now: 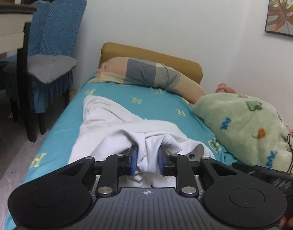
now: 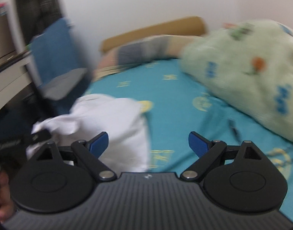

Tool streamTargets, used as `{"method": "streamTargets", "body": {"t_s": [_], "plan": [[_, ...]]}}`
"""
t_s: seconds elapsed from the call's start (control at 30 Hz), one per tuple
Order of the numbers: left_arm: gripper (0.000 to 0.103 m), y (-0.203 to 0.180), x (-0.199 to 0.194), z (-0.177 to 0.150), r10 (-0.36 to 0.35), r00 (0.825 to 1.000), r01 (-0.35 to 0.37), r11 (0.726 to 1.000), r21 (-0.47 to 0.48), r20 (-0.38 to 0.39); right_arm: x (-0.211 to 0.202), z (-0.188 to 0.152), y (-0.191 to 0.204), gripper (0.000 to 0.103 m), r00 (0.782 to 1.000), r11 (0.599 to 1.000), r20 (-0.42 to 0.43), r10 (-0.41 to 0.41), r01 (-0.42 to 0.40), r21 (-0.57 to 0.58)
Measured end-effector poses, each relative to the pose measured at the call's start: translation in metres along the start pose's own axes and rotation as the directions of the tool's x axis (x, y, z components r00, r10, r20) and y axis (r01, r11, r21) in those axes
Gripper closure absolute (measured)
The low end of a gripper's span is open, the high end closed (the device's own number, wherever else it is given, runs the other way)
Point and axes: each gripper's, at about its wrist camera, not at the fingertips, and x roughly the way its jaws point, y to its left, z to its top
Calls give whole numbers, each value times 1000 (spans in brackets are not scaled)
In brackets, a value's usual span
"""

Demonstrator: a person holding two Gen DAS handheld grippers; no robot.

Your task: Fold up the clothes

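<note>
A white garment [image 1: 115,122] lies bunched along the teal bedsheet [image 1: 165,103]. My left gripper [image 1: 147,159] is shut on a gathered fold of this garment, the cloth pinched between its blue pads [image 1: 134,158]. In the blurred right wrist view the same white garment [image 2: 112,120] sits at the lower left on the sheet [image 2: 175,99]. My right gripper [image 2: 148,143] stands open above bare sheet, just right of the cloth edge, with nothing between its fingers. The left gripper [image 2: 27,140] shows dimly at the left edge there.
A green fleece blanket [image 1: 247,126] is heaped on the right of the bed. A patchwork pillow [image 1: 146,72] lies against the mustard headboard [image 1: 150,55]. A blue-covered chair [image 1: 48,57] with a grey cushion stands left of the bed by a white table [image 1: 8,23].
</note>
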Motion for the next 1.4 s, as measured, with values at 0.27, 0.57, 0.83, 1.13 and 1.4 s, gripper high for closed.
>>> {"method": "streamTargets", "body": {"t_s": [0.27,0.57,0.83,1.13,1.4], "plan": [[51,-22,-22,2,127,991,-132,981,144,45,50,-13,49,11,997,975,-60,-40,26,-222],[28,-76,36,-37,208,975,-213,804,555,72,40,-4,8,11,987,986,-3,-161,161,-35],[98,-48,50,-30,299,949,-311,848,429,97,37,4,-1,11,1000,997,-10,-29,30,65],[99,-30,-51,23,111,961,-153,976,154,253,25,2,37,11,990,987,16,137,-136,-83],[99,-10,-15,4,363,929,-370,893,256,76,44,-22,32,11,978,990,-200,-65,38,-137]]}}
